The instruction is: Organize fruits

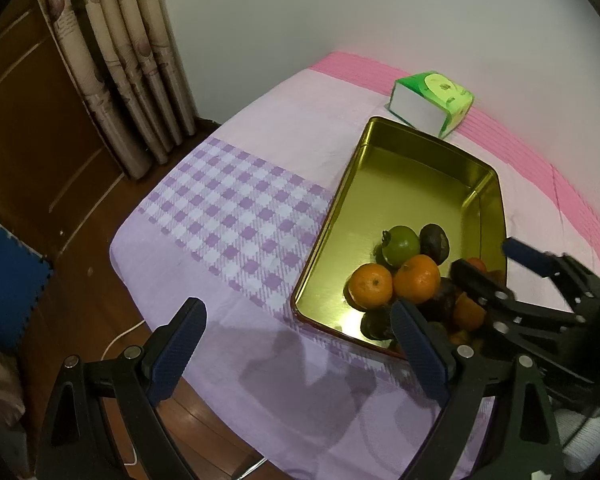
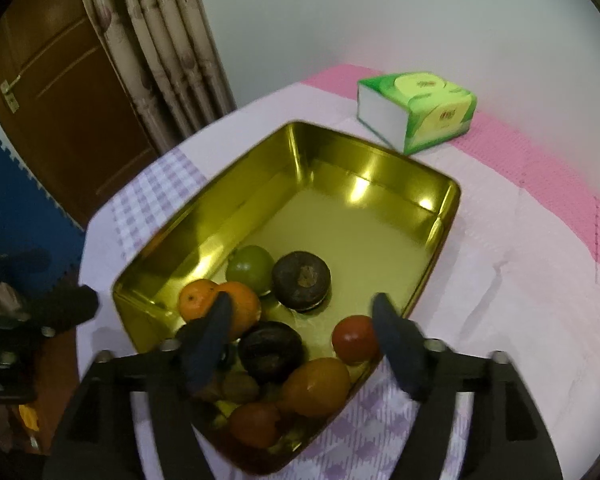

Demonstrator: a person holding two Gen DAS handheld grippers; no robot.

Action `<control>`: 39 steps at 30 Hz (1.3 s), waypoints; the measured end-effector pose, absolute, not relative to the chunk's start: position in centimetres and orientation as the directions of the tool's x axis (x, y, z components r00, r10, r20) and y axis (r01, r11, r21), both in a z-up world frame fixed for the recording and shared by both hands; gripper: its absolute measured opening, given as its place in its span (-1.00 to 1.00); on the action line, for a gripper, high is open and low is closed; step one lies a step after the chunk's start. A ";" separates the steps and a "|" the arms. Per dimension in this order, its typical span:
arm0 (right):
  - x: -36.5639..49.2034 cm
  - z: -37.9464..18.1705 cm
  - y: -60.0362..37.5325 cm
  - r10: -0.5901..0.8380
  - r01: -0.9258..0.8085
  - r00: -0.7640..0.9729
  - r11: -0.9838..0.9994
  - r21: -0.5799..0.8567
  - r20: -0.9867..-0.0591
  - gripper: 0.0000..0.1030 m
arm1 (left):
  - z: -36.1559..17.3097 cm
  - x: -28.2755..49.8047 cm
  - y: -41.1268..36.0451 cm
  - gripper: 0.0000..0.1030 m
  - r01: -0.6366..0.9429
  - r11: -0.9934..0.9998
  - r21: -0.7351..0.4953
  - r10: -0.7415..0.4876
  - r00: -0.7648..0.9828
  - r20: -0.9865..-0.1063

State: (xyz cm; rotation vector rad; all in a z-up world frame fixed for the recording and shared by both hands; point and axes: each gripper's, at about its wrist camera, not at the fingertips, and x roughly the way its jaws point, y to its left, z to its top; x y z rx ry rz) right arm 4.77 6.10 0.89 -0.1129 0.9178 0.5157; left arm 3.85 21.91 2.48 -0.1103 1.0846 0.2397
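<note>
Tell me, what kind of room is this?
Most likely a room in someone's home. A patterned curtain hangs beside a wooden door, and a table under a checked cloth holds a gold tin of fruit and a green tissue pack.

Green tissue pack [image 2: 418, 110], curtain [image 1: 120, 64] — perhaps a door [image 2: 72, 92].

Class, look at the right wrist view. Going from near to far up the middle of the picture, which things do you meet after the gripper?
Pile of fruit → dark brown fruit → bare floor of the gold tin → tissue box → wall.
</note>
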 end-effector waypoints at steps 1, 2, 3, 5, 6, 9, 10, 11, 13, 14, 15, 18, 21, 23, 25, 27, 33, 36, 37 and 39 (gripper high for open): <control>4.5 1.2 5.9 0.375 -0.468 0.505 0.876 0.118 -0.778 0.58 | 2.5 3.9 21.7 0.78 -0.242 0.970 0.031 0.139 0.445 -0.884; 4.2 1.6 5.6 0.368 -0.463 0.516 0.879 0.109 -0.773 0.62 | 2.5 3.9 21.6 0.78 -0.236 0.971 0.035 0.140 0.446 -0.884; 3.8 1.8 5.4 0.360 -0.459 0.525 0.883 0.100 -0.771 0.71 | 2.5 3.8 21.5 0.78 -0.232 0.972 0.039 0.142 0.446 -0.884; 3.0 2.3 4.8 0.335 -0.443 0.551 0.894 0.071 -0.764 0.81 | 2.4 3.9 21.2 0.79 -0.220 0.974 0.048 0.145 0.448 -0.882; 2.7 2.5 4.6 0.321 -0.435 0.559 0.898 0.060 -0.765 0.86 | 2.4 3.9 21.1 0.78 -0.213 0.976 0.053 0.146 0.448 -0.882; 1.7 2.6 3.8 0.290 -0.420 0.566 0.907 0.032 -0.772 0.88 | 2.4 3.8 20.4 0.78 -0.193 0.979 0.069 0.151 0.451 -0.880; 1.5 2.6 3.5 0.283 -0.415 0.571 0.909 0.026 -0.771 0.88 | 2.4 3.8 20.2 0.78 -0.186 0.980 0.072 0.151 0.452 -0.879; 1.2 2.6 3.2 0.285 -0.413 0.569 0.910 0.032 -0.772 0.88 | 2.4 3.8 20.1 0.78 -0.181 0.981 0.075 0.151 0.453 -0.878; 0.9 2.4 2.8 0.281 -0.406 0.560 0.913 0.038 -0.779 0.89 | 2.4 3.8 19.6 0.79 -0.166 0.983 0.081 0.149 0.456 -0.877; 0.8 2.3 2.6 0.271 -0.397 0.559 0.917 0.034 -0.783 0.89 | 2.4 3.8 19.4 0.79 -0.161 0.983 0.084 0.150 0.457 -0.877; 0.7 2.1 2.4 0.266 -0.392 0.555 0.919 0.035 -0.788 0.89 | 2.4 3.8 19.2 0.79 -0.156 0.984 0.087 0.150 0.458 -0.876; 0.6 1.6 1.8 0.257 -0.364 0.538 0.930 0.054 -0.803 0.90 | 2.2 3.7 18.6 0.79 -0.137 0.986 0.098 0.151 0.461 -0.874; 0.6 0.9 1.3 0.247 -0.332 0.513 0.940 0.076 -0.822 0.90 | 2.2 3.6 18.3 0.79 -0.128 0.986 0.106 0.154 0.466 -0.871; 0.5 0.6 1.2 0.242 -0.326 0.508 0.942 0.075 -0.827 0.90 | 2.2 3.6 18.2 0.79 -0.126 0.986 0.111 0.158 0.465 -0.871; 0.3 0.6 1.3 0.232 -0.326 0.516 0.943 0.061 -0.825 0.90 | 2.1 3.5 18.1 0.79 -0.121 0.986 0.116 0.159 0.465 -0.871; 0.2 0.7 1.4 0.226 -0.334 0.519 0.941 0.048 -0.824 0.90 | 2.1 3.5 18.0 0.79 -0.119 0.985 0.122 0.164 0.465 -0.870; 0.0 0.8 1.8 0.217 -0.341 0.530 0.940 0.028 -0.820 0.90 | 2.0 3.5 18.0 0.79 -0.118 0.985 0.122 0.164 0.464 -0.871; 0.1 0.8 1.8 0.209 -0.341 0.530 0.940 0.020 -0.822 0.90 | 2.0 3.5 18.0 0.79 -0.123 0.984 0.125 0.168 0.462 -0.871; 0.0 0.8 1.8 0.209 -0.340 0.529 0.940 0.020 -0.823 0.90 | 1.9 3.5 18.1 0.79 -0.124 0.984 0.125 0.168 0.461 -0.872; 0.0 0.8 1.8 0.208 -0.338 0.528 0.941 0.020 -0.823 0.90 | 1.9 3.4 18.2 0.79 -0.127 0.984 0.125 0.170 0.459 -0.872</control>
